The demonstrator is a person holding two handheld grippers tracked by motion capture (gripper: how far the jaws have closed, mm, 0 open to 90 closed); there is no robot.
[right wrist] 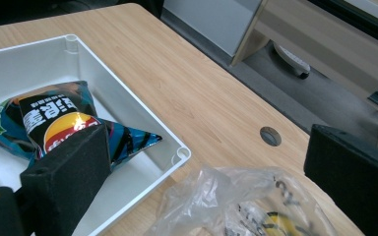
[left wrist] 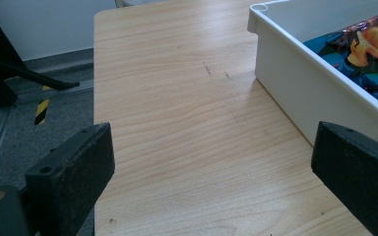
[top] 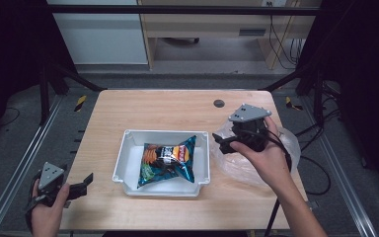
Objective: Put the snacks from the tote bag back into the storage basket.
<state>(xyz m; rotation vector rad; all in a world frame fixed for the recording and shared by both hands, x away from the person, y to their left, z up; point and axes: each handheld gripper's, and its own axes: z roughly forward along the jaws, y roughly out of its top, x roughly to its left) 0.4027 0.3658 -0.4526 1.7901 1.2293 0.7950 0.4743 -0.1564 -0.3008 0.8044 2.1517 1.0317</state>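
Observation:
A white tray [top: 123,158] sits mid-table with a blue and black chip bag [top: 169,160] lying flat inside it. To the tray's right lies a crumpled clear plastic bag [top: 239,165]. My right gripper [top: 221,143] hovers over that bag's left end, open and empty, pointing toward the tray. In the right gripper view the plastic bag [right wrist: 236,206] lies below the wide-apart jaws, with the chip bag [right wrist: 54,118] in the tray [right wrist: 128,93] to the left. My left gripper [top: 81,183] is open at the table's front left edge; the tray wall [left wrist: 295,93] stands ahead on its right.
The wooden table [top: 153,108] has a small round cable hole [top: 219,103] near its back right. Bare wood stretches left of the tray [left wrist: 177,98]. Black frame rails and grey floor surround the table, with furniture legs beyond.

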